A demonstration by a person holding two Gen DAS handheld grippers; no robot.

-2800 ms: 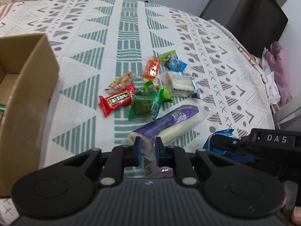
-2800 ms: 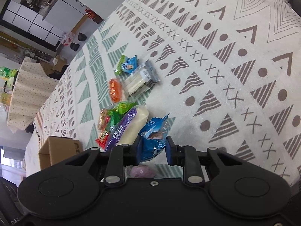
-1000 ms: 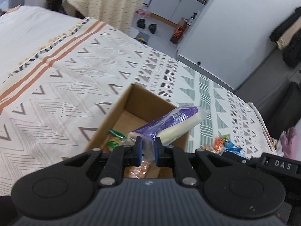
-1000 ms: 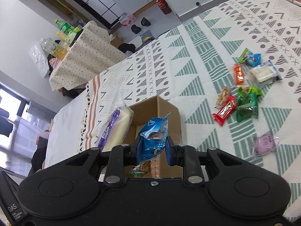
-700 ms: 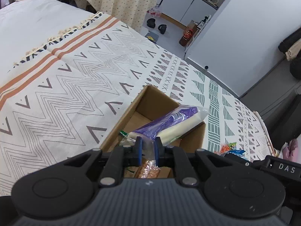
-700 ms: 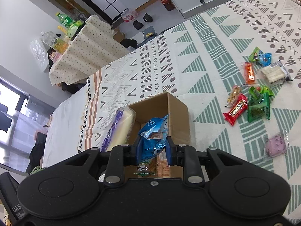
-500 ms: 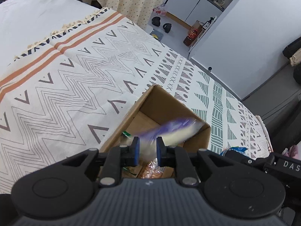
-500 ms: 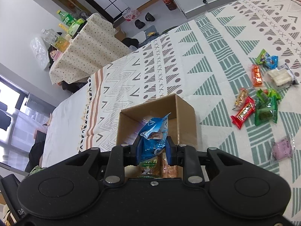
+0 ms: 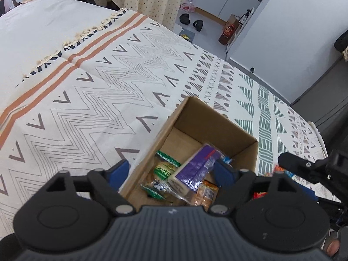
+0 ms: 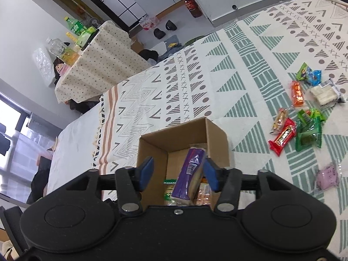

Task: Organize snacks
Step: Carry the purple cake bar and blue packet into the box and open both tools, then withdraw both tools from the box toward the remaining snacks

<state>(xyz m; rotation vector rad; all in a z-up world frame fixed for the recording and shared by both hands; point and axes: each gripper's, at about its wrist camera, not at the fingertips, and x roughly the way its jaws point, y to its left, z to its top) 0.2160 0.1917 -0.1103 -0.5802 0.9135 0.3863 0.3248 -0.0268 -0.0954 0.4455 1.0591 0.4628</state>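
My left claw hangs over the near end of the box, jaws wide apart and holding nothing. The purple pack lies slanted inside on the green and orange packets, its far end propped toward the right wall. My right claw hovers over the same box, jaws also apart and empty; a scrap of blue shows beside the purple pack in the left view, but I cannot tell what it is.

To do this step well, I judge both claws should lift straight up and clear the rim before swinging away, so neither finger catches the cardboard or drags a wrapper out.

Right of the box, well apart from it on the bed, more snacks wait: the red bar, the green packs, the orange pack and the pink pouch.
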